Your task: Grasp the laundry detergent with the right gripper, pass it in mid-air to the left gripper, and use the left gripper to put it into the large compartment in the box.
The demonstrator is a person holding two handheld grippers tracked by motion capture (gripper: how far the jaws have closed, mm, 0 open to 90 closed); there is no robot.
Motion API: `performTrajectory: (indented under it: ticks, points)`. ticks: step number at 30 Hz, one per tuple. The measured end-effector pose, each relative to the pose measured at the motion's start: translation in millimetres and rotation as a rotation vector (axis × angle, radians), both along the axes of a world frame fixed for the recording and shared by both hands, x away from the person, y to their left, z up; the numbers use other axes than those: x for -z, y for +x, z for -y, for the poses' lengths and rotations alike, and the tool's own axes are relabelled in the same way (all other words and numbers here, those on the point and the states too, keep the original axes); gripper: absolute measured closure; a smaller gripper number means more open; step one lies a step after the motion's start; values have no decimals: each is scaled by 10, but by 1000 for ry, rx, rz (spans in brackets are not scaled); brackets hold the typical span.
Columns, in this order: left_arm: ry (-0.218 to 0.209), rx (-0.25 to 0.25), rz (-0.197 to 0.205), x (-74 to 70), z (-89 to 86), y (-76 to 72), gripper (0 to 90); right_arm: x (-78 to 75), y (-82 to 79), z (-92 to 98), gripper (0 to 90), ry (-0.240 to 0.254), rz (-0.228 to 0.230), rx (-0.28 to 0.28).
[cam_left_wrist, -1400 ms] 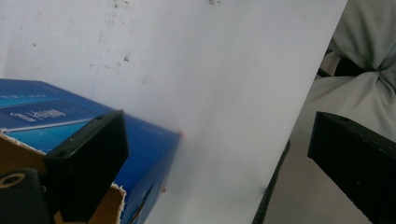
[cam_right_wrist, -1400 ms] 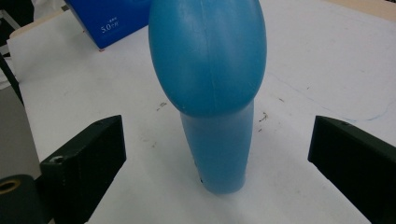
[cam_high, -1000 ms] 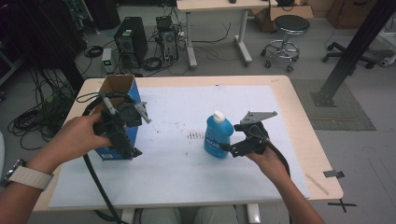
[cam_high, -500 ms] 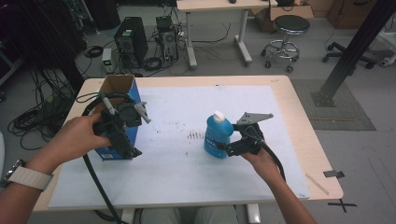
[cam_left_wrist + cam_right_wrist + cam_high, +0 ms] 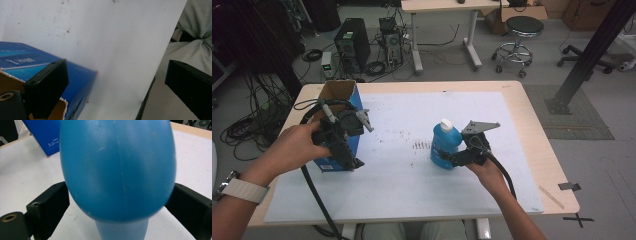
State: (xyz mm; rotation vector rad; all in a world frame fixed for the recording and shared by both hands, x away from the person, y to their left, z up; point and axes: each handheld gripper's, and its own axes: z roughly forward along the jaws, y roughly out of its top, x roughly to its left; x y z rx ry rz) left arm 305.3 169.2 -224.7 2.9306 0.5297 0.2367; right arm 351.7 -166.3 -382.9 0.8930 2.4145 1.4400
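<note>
A blue plastic bottle (image 5: pixel 446 142) with a white cap stands upright on the white sheet, right of centre. My right gripper (image 5: pixel 443 158) reaches it from the right; its jaws have just been closing, and in the right gripper view both pads touch the sides of the bottle (image 5: pixel 117 170). An open blue cardboard box (image 5: pixel 356 106) stands at the left. My left gripper (image 5: pixel 347 161) sits against the near side of the box, open wide. In the left gripper view one jaw lies over the torn edge of the box (image 5: pixel 30 62) and the other hangs past the table edge.
The white sheet (image 5: pixel 412 200) covers most of the wooden table (image 5: pixel 532 125). Dark scuff marks lie left of the bottle. A cable trails from each gripper over the near edge. Computers, another table, a stool and a black post stand on the floor behind.
My right gripper has edged left, further around the bottle's base. The left hand and the box have not moved.
</note>
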Motion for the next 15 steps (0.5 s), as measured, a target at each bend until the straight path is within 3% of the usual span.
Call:
performTrajectory:
  ticks: [15]
  points:
    - [2, -4, -1, 1, 1, -1, 58, 18, 9, 2, 165, 1, 19, 5]
